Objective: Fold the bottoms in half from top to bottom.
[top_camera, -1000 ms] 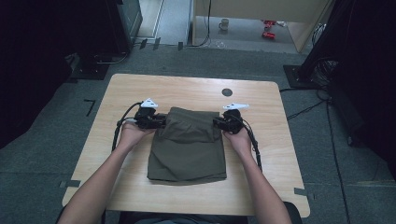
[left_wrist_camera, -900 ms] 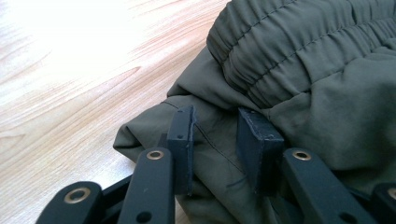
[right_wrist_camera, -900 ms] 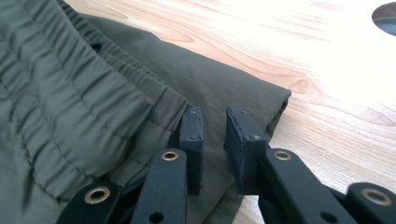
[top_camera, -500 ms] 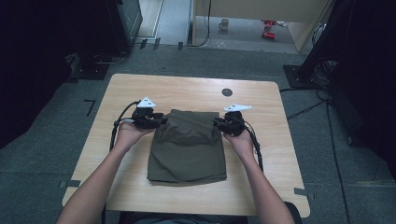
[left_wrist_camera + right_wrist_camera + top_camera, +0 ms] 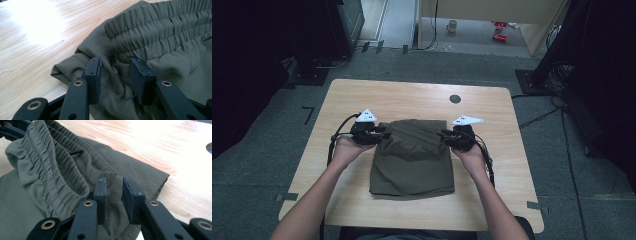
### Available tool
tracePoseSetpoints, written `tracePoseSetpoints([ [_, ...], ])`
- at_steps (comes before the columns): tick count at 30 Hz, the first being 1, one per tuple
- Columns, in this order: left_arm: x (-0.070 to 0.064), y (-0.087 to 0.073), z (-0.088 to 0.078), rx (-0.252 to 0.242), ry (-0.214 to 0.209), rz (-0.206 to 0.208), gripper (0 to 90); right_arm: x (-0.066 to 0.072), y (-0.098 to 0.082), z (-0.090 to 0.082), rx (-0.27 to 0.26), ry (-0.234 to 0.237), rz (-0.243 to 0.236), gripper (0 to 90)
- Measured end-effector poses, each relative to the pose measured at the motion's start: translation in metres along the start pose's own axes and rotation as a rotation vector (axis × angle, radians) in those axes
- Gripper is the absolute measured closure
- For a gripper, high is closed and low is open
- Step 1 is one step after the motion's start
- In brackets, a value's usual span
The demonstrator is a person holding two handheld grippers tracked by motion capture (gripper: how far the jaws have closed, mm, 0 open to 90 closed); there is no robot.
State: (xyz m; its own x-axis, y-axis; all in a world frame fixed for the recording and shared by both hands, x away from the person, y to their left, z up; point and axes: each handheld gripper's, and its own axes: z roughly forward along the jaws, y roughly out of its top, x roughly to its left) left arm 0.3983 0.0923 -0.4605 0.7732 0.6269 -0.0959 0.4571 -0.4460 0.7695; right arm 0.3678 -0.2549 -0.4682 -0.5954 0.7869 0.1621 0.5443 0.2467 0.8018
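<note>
two grippers sit at the far corners of a pair of olive shorts folded on the wooden table, roughly at its middle, waistband end away from the person. the left gripper is at the left end of the elastic waistband; its jaws have just been opening and now stand apart with loose cloth between them — the pads do not press on it in the left gripper view, so i read it as a let-go. the right gripper is at the right end; its jaws stand narrowly parted with a fold of fabric lying in the gap, and the right gripper view shows a sliver of space on each side, so it seems slack too. as for progress, the garment already lies in a compact rectangle with the legs tucked under or over — folding looks mostly done, and the waistband end is still bunched and raised rather than flat. what is left, by my judgement, is smoothing or one last fold. no brand, label or writing can be read anywhere; a dark round hole in the tabletop lies well beyond the shorts.
</note>
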Motion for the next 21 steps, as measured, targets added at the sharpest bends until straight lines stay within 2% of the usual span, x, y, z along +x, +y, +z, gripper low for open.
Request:
tracePoseSetpoints([
  [6,-0.01,-0.004,-0.006,0.002,-0.013,0.023,62.1,0.01,-0.005,-0.005,0.004,0.019,-0.026,72.4],
  [9,-0.015,-0.006,-0.01,-0.006,-0.038,0.023,62.4,0.015,-0.006,-0.006,0.016,0.032,-0.039,72.8],
  [12,-0.018,-0.006,-0.011,0.004,-0.024,0.042,67.5,0.017,-0.007,-0.005,0.012,0.006,-0.061,79.0],
  [17,-0.003,0.0,-0.007,-0.008,-0.025,-0.013,83.3,0.007,-0.003,0.003,0.013,-0.04,-0.033,87.4],
  [21,0.012,0.005,0.002,-0.002,-0.018,-0.055,88.1,-0.008,-0.001,0.014,0.045,-0.077,-0.005,88.9],
])
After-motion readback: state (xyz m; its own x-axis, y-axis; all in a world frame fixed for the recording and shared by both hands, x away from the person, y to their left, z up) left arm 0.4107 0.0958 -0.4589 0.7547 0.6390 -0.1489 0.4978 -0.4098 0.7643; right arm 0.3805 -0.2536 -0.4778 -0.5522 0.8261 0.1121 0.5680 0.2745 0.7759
